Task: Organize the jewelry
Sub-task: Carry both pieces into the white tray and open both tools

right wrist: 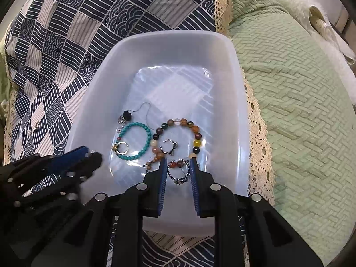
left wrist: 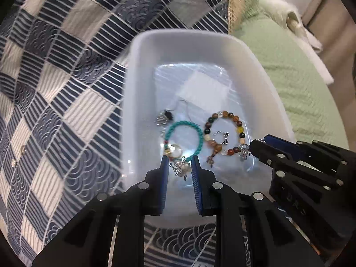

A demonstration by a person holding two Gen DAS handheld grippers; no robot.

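A white plastic tray [left wrist: 142, 51] [right wrist: 235, 71] holds the jewelry. In it lie a turquoise bead bracelet [left wrist: 199, 133] [right wrist: 142, 126], a brown multicolour bead bracelet [left wrist: 224, 114] [right wrist: 189, 122], a small silver ring [left wrist: 220, 138] [right wrist: 169, 148] inside that bracelet, and a hook earring [left wrist: 163, 116] [right wrist: 126, 114]. My left gripper [left wrist: 178, 166] is over the tray's near end, jaws slightly apart around a silver pearl earring [left wrist: 181, 168]. My right gripper [right wrist: 178, 169] is over the tray, jaws slightly apart around a silver ring [right wrist: 180, 171]. Each gripper shows in the other's view [left wrist: 262, 142] [right wrist: 89, 153].
The tray rests on a blue and white patchwork cloth [left wrist: 55, 89] [right wrist: 55, 44] with a lace edge [right wrist: 258, 120]. Two small silver pieces [left wrist: 19, 155] [right wrist: 33, 129] lie on the cloth to the left. A green quilted cover [left wrist: 300, 77] [right wrist: 300, 89] lies to the right.
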